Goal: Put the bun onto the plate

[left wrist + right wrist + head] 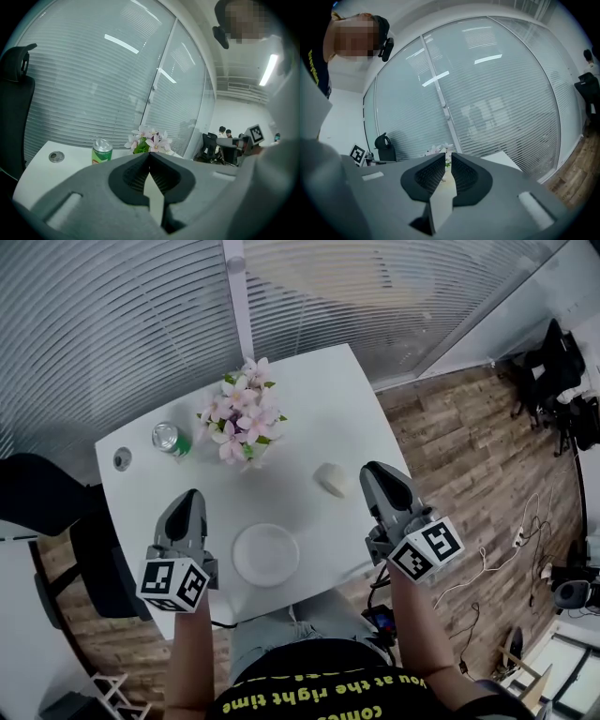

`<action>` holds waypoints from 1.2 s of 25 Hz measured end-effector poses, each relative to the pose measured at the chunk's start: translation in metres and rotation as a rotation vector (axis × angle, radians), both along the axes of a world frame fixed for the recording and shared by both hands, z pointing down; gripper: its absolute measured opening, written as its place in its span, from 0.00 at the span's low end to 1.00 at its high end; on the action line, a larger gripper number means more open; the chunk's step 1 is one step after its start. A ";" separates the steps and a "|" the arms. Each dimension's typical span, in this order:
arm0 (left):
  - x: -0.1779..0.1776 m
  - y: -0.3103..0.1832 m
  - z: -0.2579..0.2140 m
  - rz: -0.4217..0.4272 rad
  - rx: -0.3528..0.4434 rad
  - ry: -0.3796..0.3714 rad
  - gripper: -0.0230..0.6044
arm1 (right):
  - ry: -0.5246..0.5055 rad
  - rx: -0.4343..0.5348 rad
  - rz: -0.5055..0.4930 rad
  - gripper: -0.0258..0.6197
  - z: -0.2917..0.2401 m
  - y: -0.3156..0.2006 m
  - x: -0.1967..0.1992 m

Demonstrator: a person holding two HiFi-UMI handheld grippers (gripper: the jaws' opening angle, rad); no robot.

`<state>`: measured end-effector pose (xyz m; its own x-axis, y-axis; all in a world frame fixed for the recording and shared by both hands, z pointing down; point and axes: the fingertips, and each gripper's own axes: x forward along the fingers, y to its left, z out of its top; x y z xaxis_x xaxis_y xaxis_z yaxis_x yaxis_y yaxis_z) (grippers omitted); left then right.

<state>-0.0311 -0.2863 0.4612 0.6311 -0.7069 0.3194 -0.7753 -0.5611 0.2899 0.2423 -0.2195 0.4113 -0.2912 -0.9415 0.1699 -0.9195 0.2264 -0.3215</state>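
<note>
Bun on table — apart from plate

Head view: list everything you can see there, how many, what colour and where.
table: one, white, centre, beside the blinds
plate: one, white, near edge of the table, between the claws, nothing on it
bun: one, pale, on the table beside the right claw's tip, off the plate
flowers: one bunch, pink and white, far half of the table
can: one, green with a silver top, left of the flowers
chair: one, black, left of the table
cables: several, light, on the wooden floor at right
left claw: one, grey, over the table's near left, jaws together, empty
right claw: one, grey, over the table's near right, jaws a crack apart, empty
</note>
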 end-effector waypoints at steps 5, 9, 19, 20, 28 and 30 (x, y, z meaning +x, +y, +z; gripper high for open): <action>0.002 -0.001 0.003 0.001 -0.007 -0.003 0.04 | 0.013 -0.029 -0.007 0.15 0.013 -0.004 0.002; 0.004 -0.003 0.007 0.001 -0.010 -0.006 0.04 | 0.038 -0.061 -0.017 0.17 0.029 -0.007 0.002; 0.004 -0.005 0.013 0.002 -0.021 -0.011 0.04 | 0.039 -0.127 -0.041 0.28 0.065 -0.014 0.003; 0.004 -0.005 0.013 0.002 -0.022 -0.012 0.04 | 0.041 -0.133 -0.047 0.30 0.068 -0.015 0.002; 0.006 -0.003 0.014 0.007 -0.027 -0.015 0.04 | 0.074 -0.211 -0.103 0.42 0.106 -0.013 -0.005; 0.006 -0.004 0.016 0.009 -0.029 -0.016 0.04 | 0.099 -0.234 -0.114 0.43 0.117 -0.013 -0.005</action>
<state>-0.0253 -0.2899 0.4768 0.6320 -0.6917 0.3495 -0.7749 -0.5595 0.2939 0.2372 -0.2325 0.5279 -0.3645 -0.8353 0.4116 -0.9217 0.2606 -0.2872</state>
